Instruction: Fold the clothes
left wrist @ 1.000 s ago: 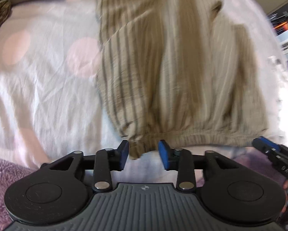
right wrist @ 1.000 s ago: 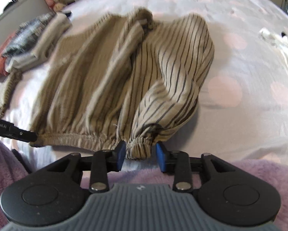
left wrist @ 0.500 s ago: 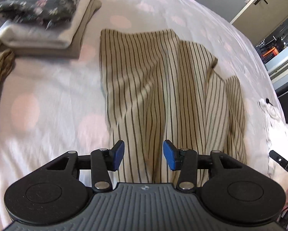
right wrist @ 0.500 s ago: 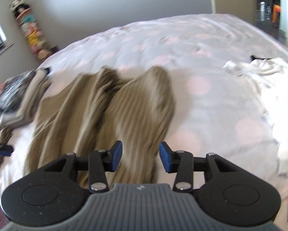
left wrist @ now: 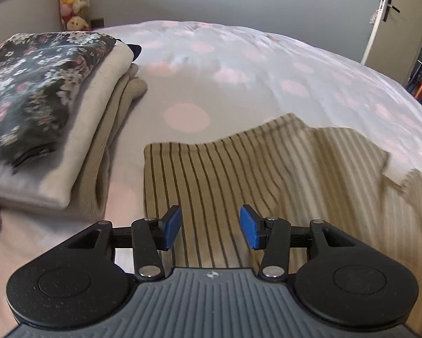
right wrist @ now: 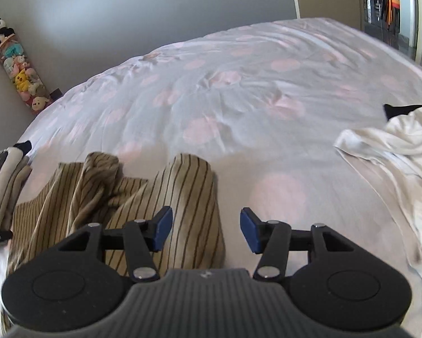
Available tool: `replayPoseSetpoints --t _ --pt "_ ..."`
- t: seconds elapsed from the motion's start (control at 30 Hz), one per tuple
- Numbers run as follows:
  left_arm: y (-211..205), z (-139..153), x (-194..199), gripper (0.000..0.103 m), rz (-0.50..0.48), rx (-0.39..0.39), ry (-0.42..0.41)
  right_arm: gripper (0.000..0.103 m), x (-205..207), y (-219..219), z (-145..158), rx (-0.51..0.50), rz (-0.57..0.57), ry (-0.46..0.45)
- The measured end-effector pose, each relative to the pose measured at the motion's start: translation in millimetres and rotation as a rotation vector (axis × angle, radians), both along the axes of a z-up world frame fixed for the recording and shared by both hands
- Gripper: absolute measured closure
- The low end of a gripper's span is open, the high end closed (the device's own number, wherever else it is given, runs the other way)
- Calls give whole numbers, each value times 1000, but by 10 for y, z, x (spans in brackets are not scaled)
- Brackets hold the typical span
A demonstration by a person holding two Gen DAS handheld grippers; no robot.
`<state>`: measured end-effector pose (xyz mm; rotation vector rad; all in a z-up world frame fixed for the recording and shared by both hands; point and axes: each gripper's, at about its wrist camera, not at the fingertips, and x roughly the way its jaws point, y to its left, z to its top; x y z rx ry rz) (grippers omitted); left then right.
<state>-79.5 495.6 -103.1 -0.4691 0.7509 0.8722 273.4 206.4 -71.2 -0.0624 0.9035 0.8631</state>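
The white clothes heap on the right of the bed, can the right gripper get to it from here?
Probably yes. The right gripper is open and empty, and only bare bedspread lies between it and the white clothes heap. The striped top sits off to its other side.

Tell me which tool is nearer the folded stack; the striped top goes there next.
Left. The left tool hovers over the striped top, right beside the folded stack. The right tool is over the top's far side.
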Motion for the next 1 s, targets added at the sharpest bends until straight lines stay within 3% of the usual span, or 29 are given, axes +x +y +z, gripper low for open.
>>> replayPoseSetpoints --t 0.17,0.27,0.33,0.47,0.57,0.77,1.0 --pt "187 -173 -43 59 35 77 0 46 420 331 -210 26 -25 98" --pt "280 -285 -75 59 49 60 11 47 592 502 -374 15 -40 141" --pt "325 -351 -106 58 62 40 1 55 667 596 -493 4 -44 181" --pt "276 -365 -73 57 43 86 27 94 681 620 -575 19 -45 232" --pt "246 -364 -80 57 40 95 31 100 661 550 -442 18 -50 186" --pt "247 -344 -147 57 56 62 17 102 761 132 -88 -34 -127 75" --pt "244 -355 -158 57 52 66 18 103 875 -326 -162 -183 -218 -7"
